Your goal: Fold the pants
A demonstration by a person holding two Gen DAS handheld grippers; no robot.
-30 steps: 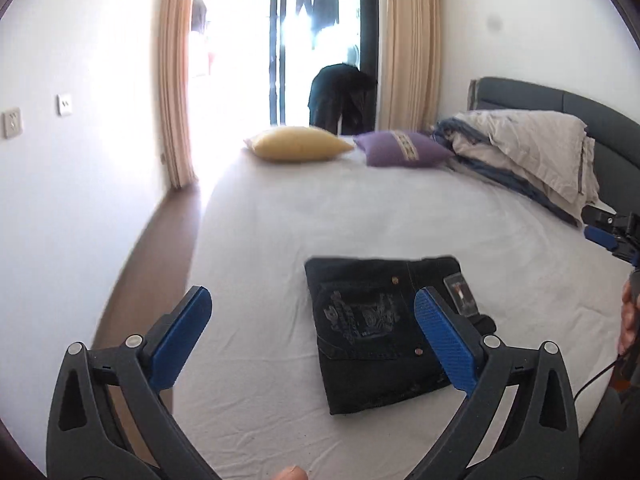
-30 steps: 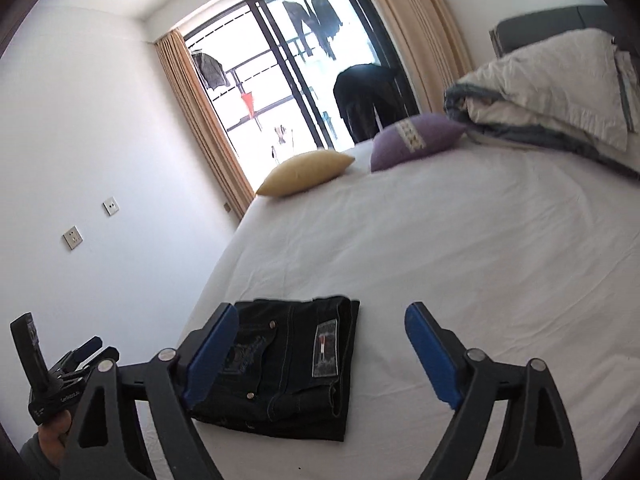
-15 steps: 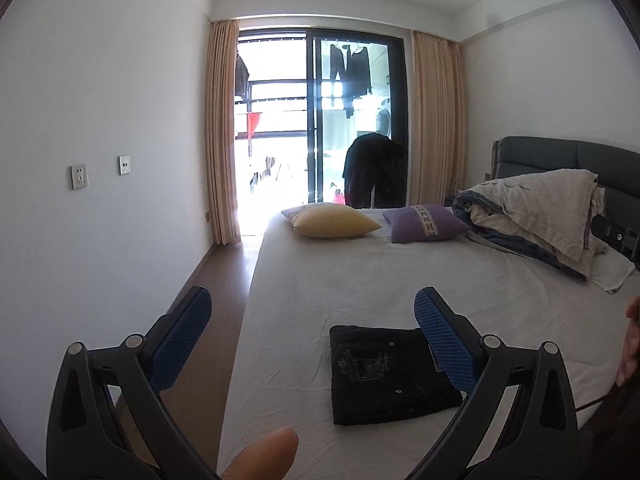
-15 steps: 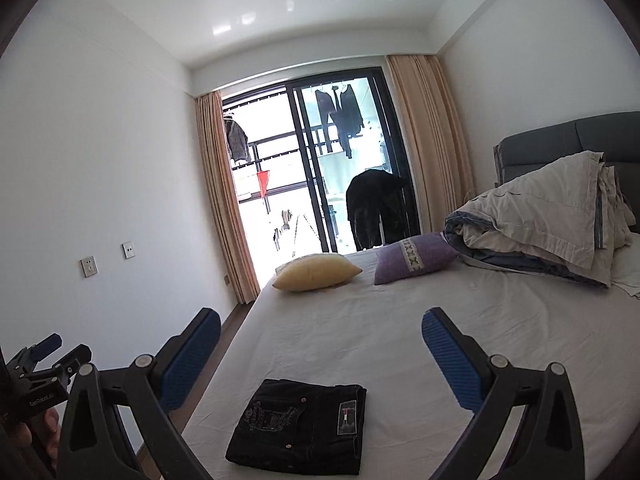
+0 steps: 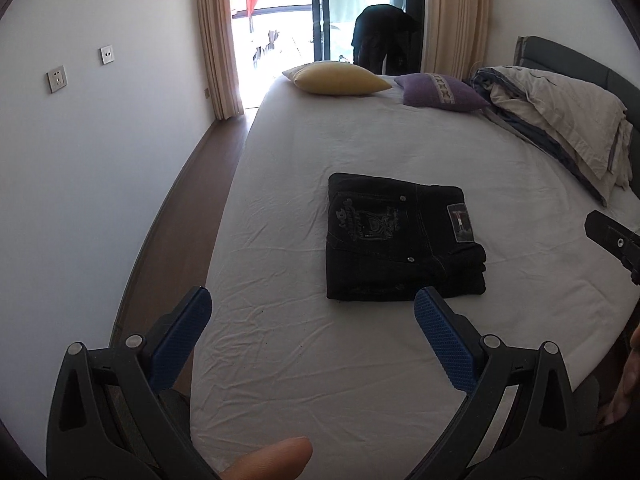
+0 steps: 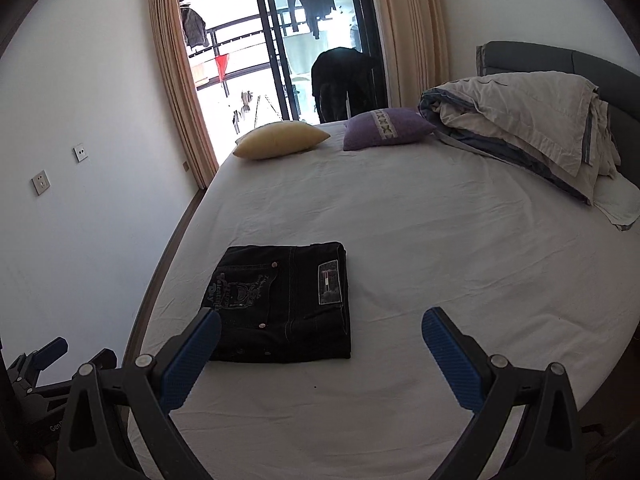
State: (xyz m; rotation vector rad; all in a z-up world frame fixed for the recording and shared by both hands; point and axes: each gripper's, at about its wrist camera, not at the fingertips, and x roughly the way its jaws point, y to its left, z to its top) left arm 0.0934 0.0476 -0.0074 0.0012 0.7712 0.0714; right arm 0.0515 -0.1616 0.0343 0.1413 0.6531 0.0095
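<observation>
Black pants lie folded into a compact rectangle on the white bed sheet, back pocket embroidery and a label facing up; the right wrist view shows the same pants. My left gripper is open, held above the near part of the bed, short of the pants and empty. My right gripper is open too, empty, hovering just in front of the pants' near right corner. The other gripper's tip shows at the edge of each view.
A yellow pillow and a purple pillow lie at the far end of the bed. A bunched duvet sits against the grey headboard at right. The wall and a strip of wood floor run along the left.
Both cameras tilted up toward the window and back down onto the bed. The pants stayed folded in place; both grippers stayed open and are farther back than a second ago.
</observation>
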